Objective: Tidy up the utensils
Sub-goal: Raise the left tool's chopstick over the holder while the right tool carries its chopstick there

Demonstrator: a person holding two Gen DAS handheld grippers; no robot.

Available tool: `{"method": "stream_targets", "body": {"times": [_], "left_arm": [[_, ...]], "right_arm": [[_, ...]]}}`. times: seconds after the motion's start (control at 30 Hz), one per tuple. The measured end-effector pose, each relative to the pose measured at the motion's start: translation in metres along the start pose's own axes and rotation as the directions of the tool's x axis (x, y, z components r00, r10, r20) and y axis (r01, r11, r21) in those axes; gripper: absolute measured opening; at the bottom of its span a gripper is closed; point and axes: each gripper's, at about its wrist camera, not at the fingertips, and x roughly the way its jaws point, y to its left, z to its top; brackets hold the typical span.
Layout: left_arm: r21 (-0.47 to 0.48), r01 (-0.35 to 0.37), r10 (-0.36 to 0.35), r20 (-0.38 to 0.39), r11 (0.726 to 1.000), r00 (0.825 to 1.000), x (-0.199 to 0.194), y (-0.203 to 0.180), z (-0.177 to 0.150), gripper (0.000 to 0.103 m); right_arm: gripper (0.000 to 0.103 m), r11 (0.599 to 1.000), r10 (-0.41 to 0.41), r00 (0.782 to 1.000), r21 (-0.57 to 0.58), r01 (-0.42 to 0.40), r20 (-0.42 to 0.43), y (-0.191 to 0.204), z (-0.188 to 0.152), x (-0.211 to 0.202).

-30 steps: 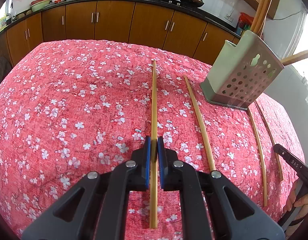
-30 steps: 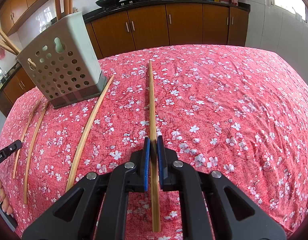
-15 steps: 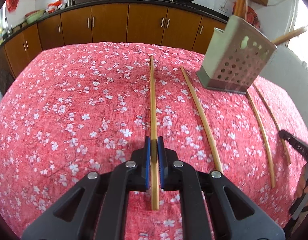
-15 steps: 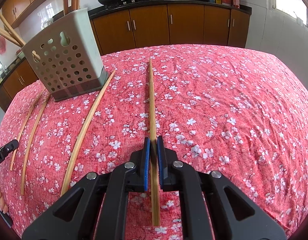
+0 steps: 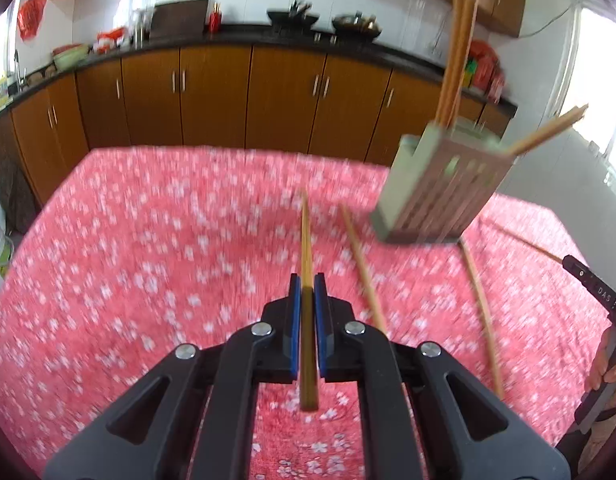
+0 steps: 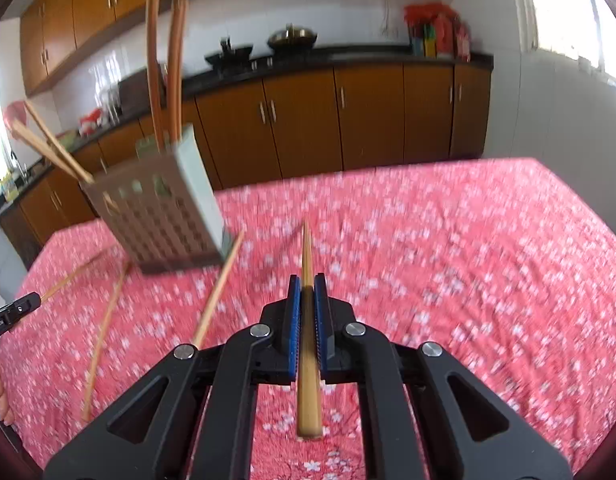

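My left gripper [image 5: 307, 280] is shut on a bamboo chopstick [image 5: 306, 236] and holds it lifted above the red floral tablecloth [image 5: 148, 260]. My right gripper [image 6: 307, 280] is shut on another bamboo chopstick [image 6: 307, 252], also lifted. The grey perforated utensil holder [image 5: 440, 188] stands to the right in the left wrist view and to the left in the right wrist view [image 6: 164, 216]. It holds several upright and leaning chopsticks [image 6: 164, 72]. Loose chopsticks [image 5: 364, 272] lie on the cloth beside the holder and also show in the right wrist view [image 6: 218, 288]. Both views are blurred.
Brown kitchen cabinets [image 5: 212, 96] and a dark counter with woks [image 6: 292, 38] run behind the table. The other handheld gripper shows at the right edge of the left wrist view [image 5: 596, 292] and the left edge of the right wrist view [image 6: 8, 314].
Both grippers have risen and tilted up, each lifting its chopstick off the cloth. The cabinets and wall now fill the upper part of both views.
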Motion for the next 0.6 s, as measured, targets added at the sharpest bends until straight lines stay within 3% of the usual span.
{"method": "stream_targets", "body": {"times": [0.27,0.6], "left_arm": [[-0.060,0.055,-0.045,0.157,0.997,0.987,-0.048,0.001,0.039,0.008],[-0.026,0.071,-0.064,0.211,0.997,0.975,-0.073,-0.007,0.065,0.008]], "right_arm": [[0.008,1.000,0.009,0.993,0.014,-0.011,0.119,-0.004,0.031,-0.028],[0.008,1.000,0.018,0.983,0.009,-0.020,0.182,0.001,0.054,-0.046]]}}
